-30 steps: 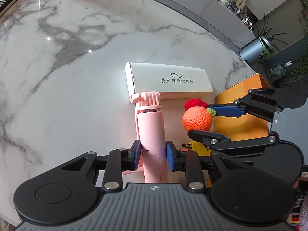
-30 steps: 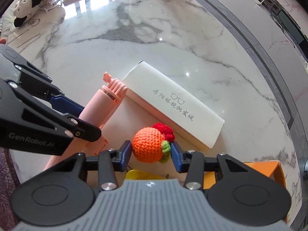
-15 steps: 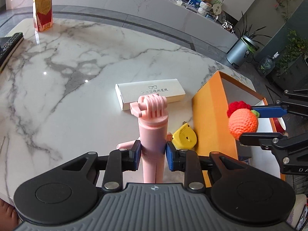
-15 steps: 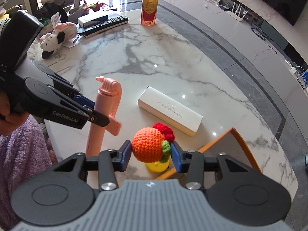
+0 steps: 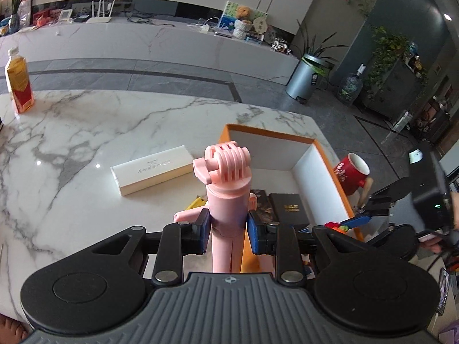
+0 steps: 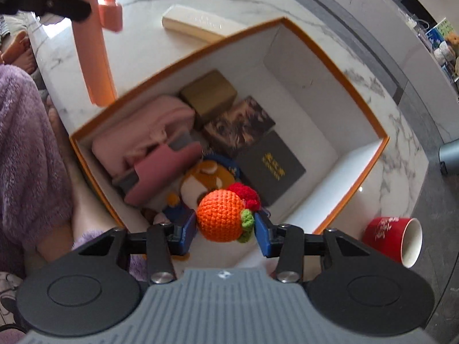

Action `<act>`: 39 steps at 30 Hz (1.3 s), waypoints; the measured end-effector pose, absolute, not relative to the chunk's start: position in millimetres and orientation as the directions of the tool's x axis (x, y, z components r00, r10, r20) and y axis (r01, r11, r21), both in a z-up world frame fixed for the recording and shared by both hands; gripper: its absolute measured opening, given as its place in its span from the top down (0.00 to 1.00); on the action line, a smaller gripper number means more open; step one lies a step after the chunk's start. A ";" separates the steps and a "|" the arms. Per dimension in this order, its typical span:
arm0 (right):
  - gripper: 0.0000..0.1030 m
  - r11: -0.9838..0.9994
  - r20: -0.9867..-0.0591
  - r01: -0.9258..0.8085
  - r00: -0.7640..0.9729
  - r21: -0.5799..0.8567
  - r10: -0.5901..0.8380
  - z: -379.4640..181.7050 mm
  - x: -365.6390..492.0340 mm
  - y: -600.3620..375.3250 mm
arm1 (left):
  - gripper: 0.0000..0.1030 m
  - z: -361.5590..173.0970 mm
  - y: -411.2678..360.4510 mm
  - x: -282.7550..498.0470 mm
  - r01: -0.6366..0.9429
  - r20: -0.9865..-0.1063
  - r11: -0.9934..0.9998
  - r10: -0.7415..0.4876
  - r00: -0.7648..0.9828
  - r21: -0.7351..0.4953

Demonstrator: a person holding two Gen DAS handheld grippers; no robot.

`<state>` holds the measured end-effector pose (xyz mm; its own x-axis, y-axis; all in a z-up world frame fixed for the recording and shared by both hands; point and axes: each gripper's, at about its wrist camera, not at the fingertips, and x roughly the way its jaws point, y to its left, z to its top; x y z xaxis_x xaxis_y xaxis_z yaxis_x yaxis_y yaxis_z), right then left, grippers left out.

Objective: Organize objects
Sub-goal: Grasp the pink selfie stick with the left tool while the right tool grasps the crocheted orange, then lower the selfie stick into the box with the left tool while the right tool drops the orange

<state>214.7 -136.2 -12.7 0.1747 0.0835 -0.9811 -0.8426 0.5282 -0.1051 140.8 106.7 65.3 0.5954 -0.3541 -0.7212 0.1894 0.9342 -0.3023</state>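
Box (image 6: 358, 169) partly filled. Right gripper (image 6: 225, 223) jaws hold the crochet orange (image 6: 221, 215) above it; left gripper (image 5: 226, 230) jaws clamp the pink stick (image 5: 226, 189) beside it. White case (image 5: 152, 169) remains on the counter (image 5: 71, 143).

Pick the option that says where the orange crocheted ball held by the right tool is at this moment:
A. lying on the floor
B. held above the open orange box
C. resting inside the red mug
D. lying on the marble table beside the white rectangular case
B: the right tool grips the orange crocheted ball between its blue pads, with the orange box and its contents directly beneath it.
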 end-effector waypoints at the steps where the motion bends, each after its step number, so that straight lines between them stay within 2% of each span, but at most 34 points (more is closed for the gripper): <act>1: 0.55 0.532 -0.984 -0.841 0.164 -0.099 0.076 -17.8 216.2 -137.9 | 0.70 70.8 101.2 141.1 0.206 -0.714 0.930 -0.366 0.596 -0.304; 4: 0.55 0.535 -0.992 -0.842 0.113 -0.068 0.052 -34.5 220.2 -141.3 | 0.70 82.4 81.1 142.6 0.249 -0.707 0.936 -0.352 0.614 -0.249; 8: 0.54 0.536 -0.997 -0.843 0.072 -0.038 0.043 -48.4 219.1 -145.0 | 0.70 83.7 63.1 154.0 0.296 -0.706 0.912 -0.408 0.579 -0.285; 15: 0.53 0.574 -0.995 -0.819 0.039 0.020 0.092 -49.0 223.5 -158.8 | 0.70 75.3 31.1 173.4 0.346 -0.716 0.897 -0.432 0.549 -0.277; 20: 0.58 0.546 -0.966 -0.838 0.134 0.009 0.222 -6.8 217.0 -166.5 | 0.70 60.6 13.2 182.1 0.383 -0.734 0.881 -0.451 0.508 -0.276; 22: 0.65 0.527 -0.941 -0.850 0.176 0.002 0.288 14.6 214.7 -168.3 | 0.70 54.4 6.8 185.8 0.400 -0.739 0.872 -0.462 0.490 -0.280; 26: 0.67 0.500 -0.890 -0.866 0.236 -0.010 0.390 44.0 213.4 -170.7 | 0.70 45.6 -3.0 190.1 0.431 -0.734 0.848 -0.501 0.458 -0.310; 30: 0.69 0.490 -0.867 -0.871 0.268 -0.032 0.420 48.6 217.3 -172.3 | 0.70 42.2 -11.7 190.1 0.466 -0.725 0.818 -0.541 0.427 -0.337; 36: 0.76 0.485 -0.867 -0.874 0.258 -0.022 0.426 43.6 228.7 -177.5 | 0.70 35.9 -23.0 191.7 0.507 -0.734 0.802 -0.545 0.406 -0.315; 39: 0.77 0.469 -0.865 -0.883 0.246 -0.014 0.438 39.8 235.0 -177.4 | 0.70 33.2 -27.2 194.0 0.523 -0.738 0.793 -0.549 0.392 -0.312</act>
